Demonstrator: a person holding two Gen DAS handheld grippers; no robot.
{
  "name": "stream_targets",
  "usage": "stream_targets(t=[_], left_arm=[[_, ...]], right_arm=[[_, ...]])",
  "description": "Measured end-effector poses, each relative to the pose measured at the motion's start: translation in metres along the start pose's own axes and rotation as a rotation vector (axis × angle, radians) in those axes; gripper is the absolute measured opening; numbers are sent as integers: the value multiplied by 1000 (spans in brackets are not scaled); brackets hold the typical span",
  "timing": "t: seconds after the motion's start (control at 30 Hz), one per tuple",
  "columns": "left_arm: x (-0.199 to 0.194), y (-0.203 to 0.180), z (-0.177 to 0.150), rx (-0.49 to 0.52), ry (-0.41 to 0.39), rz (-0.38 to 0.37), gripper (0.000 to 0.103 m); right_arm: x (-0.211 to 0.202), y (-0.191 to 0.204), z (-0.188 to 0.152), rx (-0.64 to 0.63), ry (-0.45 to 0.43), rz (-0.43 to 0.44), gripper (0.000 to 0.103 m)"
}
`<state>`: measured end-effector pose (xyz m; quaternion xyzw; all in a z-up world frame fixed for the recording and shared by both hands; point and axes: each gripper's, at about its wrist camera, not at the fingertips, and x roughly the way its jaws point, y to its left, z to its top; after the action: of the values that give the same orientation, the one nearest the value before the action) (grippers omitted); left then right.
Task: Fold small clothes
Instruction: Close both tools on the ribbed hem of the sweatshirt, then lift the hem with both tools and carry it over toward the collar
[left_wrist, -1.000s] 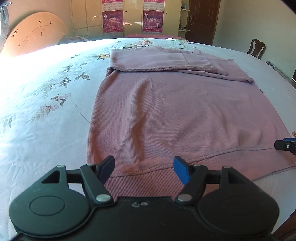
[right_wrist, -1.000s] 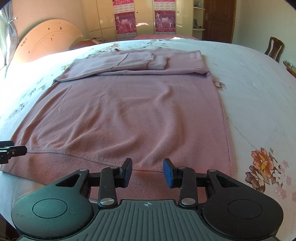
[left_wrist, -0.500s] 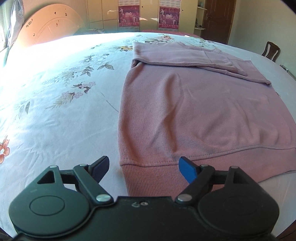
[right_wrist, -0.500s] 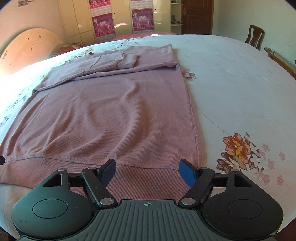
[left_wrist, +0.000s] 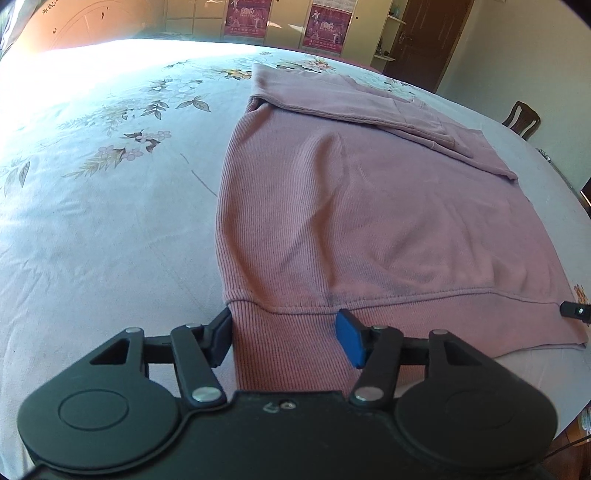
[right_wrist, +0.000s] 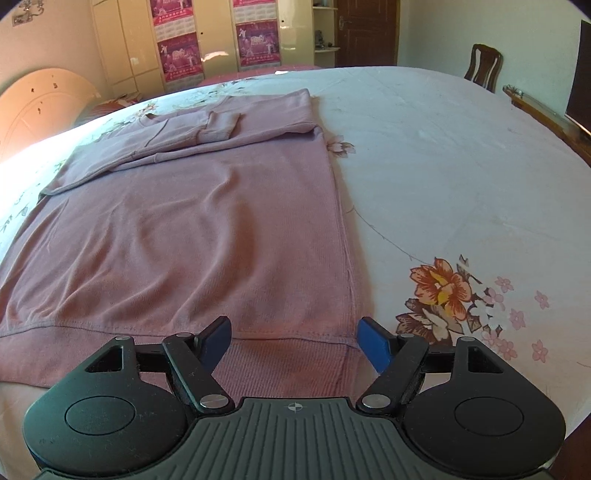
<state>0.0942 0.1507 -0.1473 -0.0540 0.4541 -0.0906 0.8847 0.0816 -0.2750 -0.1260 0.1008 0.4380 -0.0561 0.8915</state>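
Both tongs sit spread at the near hem of the pink sweater, one at each bottom corner, gripping nothing. The left tongs straddle the left hem corner; the right tongs straddle the right one. This looks like the pickup for the lengthwise fold: next, each must pinch its corner through both layers. The sweater lies flat on the bed, sleeves already folded across the far end, lightly rippled.

Left gripper, right gripper agape.
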Motion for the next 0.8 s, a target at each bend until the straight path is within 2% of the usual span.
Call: stream_targets(t=[0.03,0.1,0.13,0.2,0.23,0.27,0.33,0.4,0.43,0.5,0.6,0.8], left_arm=[[0,1,0,4,0,-13,47],[-1,2,1,2,4,-42,30],[-1,4,1,0,7,-51,28],[-1,6,2,2,9,-62,24],[0,8,2,-3,12,-70,22],[0,9,4,-10,14,-77,19],[-1,11,8,-16,16,-86,10],[-2,12,12,-27,14,-100,6],[-3,12,15,-29,11,-108,6],[-7,9,22,-23,-7,-130,5],[-15,1,37,-10,-53,-153,5],[-12,-15,91,-30,-160,-188,4]], right_arm=[[3,-4,-3,19,23,15,75],[1,-9,-5,44,25,36,75],[0,-10,-5,47,30,42,74],[-2,-12,-5,61,34,46,61],[-3,-14,-5,72,38,54,57],[-3,-16,-5,79,42,57,50],[-5,-19,-3,90,53,67,42],[-7,-21,-2,103,68,110,18],[-7,-20,-1,104,74,125,14],[-10,-17,3,98,72,138,12],[-16,-19,12,135,41,200,12],[-19,-23,59,193,-45,303,12]])
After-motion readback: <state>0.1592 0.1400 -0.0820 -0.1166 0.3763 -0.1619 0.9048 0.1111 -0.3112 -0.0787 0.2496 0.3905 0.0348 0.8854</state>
